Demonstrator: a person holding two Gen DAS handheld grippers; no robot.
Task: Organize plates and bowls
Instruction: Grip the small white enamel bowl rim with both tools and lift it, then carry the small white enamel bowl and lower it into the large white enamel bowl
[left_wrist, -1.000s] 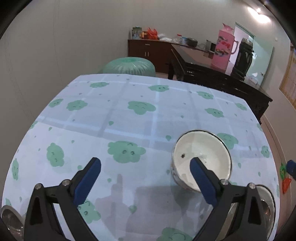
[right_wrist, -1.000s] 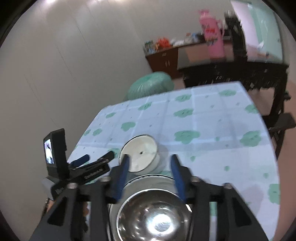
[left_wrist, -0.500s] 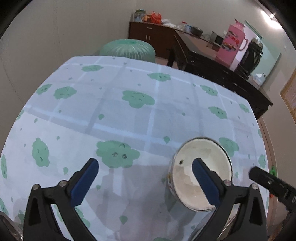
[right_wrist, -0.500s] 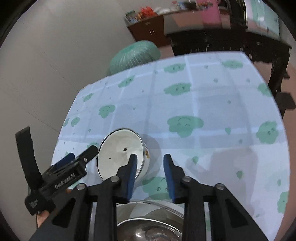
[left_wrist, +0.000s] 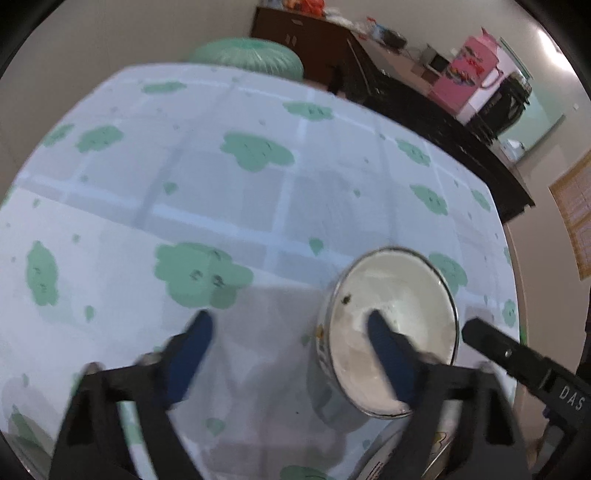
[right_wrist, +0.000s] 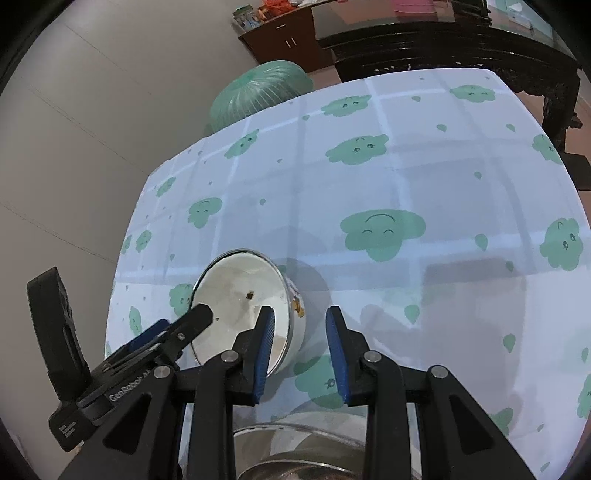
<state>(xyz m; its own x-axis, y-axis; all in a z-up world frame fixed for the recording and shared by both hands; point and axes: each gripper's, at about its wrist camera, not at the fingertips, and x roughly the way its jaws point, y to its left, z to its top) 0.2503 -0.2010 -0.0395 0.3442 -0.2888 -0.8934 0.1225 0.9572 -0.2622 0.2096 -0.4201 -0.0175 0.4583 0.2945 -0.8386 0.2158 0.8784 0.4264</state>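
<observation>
A white enamel bowl (left_wrist: 395, 325) with a dark rim stands on the cloud-print tablecloth (left_wrist: 221, 206). My left gripper (left_wrist: 288, 332) is open, its right finger over the bowl's inside, its left finger over the cloth. In the right wrist view the same bowl (right_wrist: 243, 306) sits left of my right gripper (right_wrist: 301, 332), which is open and empty; its left finger overlaps the bowl's near rim. A steel bowl (right_wrist: 295, 450) lies just below the right gripper's fingers.
The left gripper's body (right_wrist: 110, 369) shows at lower left of the right wrist view. A green mesh food cover (right_wrist: 262, 88) and dark wooden furniture (right_wrist: 443, 40) stand beyond the table's far edge. A pink thermos (left_wrist: 476, 74) stands on the dark table.
Both grippers moved forward and closer to the white bowl. The right gripper opened wider and left the steel bowl behind. The left gripper's right finger now reaches over the bowl's inside.
</observation>
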